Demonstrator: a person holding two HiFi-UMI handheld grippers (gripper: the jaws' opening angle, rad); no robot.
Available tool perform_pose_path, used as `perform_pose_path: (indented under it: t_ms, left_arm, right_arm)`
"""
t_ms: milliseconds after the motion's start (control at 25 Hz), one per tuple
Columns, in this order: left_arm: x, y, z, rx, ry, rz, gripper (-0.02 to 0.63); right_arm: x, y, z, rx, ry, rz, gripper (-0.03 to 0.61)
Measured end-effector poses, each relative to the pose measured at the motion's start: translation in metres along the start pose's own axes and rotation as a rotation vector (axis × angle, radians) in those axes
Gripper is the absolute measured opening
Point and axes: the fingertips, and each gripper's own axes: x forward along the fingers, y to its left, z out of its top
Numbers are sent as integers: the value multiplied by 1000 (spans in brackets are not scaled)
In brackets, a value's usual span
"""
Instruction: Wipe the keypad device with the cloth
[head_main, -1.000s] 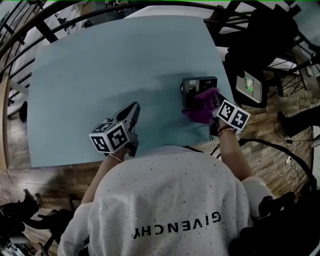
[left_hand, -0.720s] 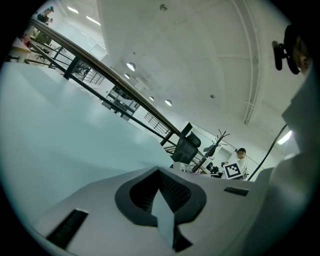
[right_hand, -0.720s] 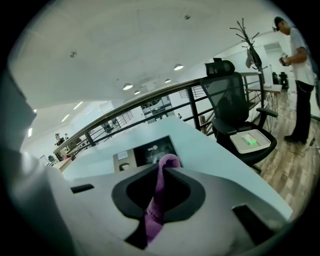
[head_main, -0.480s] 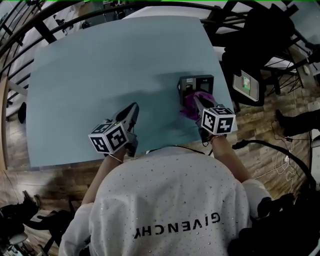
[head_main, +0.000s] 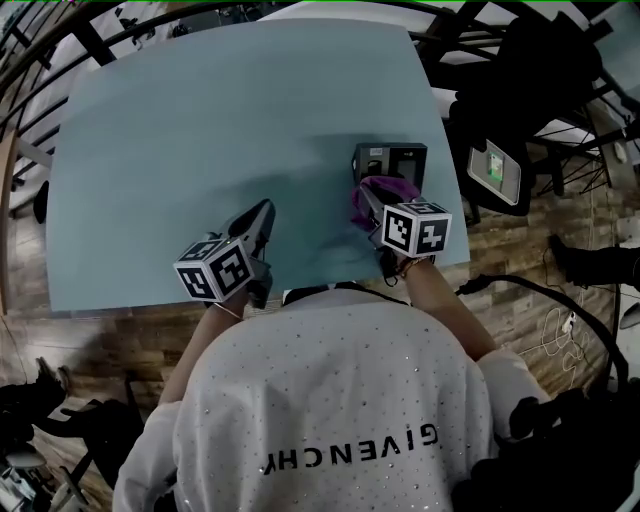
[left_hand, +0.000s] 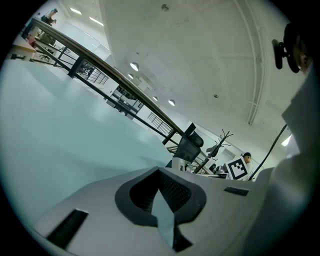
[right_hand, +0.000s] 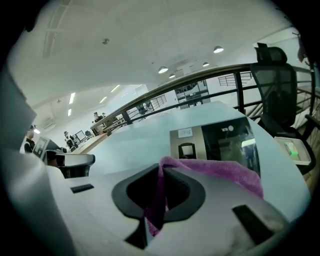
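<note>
The keypad device (head_main: 391, 160), a dark box with a glossy black panel, lies flat near the right edge of the pale blue table (head_main: 200, 120). My right gripper (head_main: 368, 200) is shut on a purple cloth (head_main: 372, 192), which hangs at the device's near left corner. In the right gripper view the cloth (right_hand: 227, 171) drapes over the right gripper (right_hand: 159, 176), with the device (right_hand: 220, 142) just beyond. My left gripper (head_main: 262, 216) rests over the table well left of the device. In its own view the left gripper (left_hand: 160, 186) is shut on nothing.
The table's right edge (head_main: 445, 150) runs close beside the device. Past it stand a black office chair (head_main: 535, 60) and a small unit with a green screen (head_main: 497, 170). Cables (head_main: 560, 310) lie on the wooden floor. A railing (head_main: 40, 60) curves round the far side.
My right gripper has carried the cloth leftward, from the device's right front to its near left corner. The left gripper has stayed put.
</note>
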Motion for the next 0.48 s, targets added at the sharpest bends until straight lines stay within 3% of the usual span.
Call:
perform_pose_path:
  t_ms: [480]
  left_arm:
    - [23,-26,-16,-23,-19,44,0]
  right_arm:
    - [-10,-34,-1,-2,40,55,18]
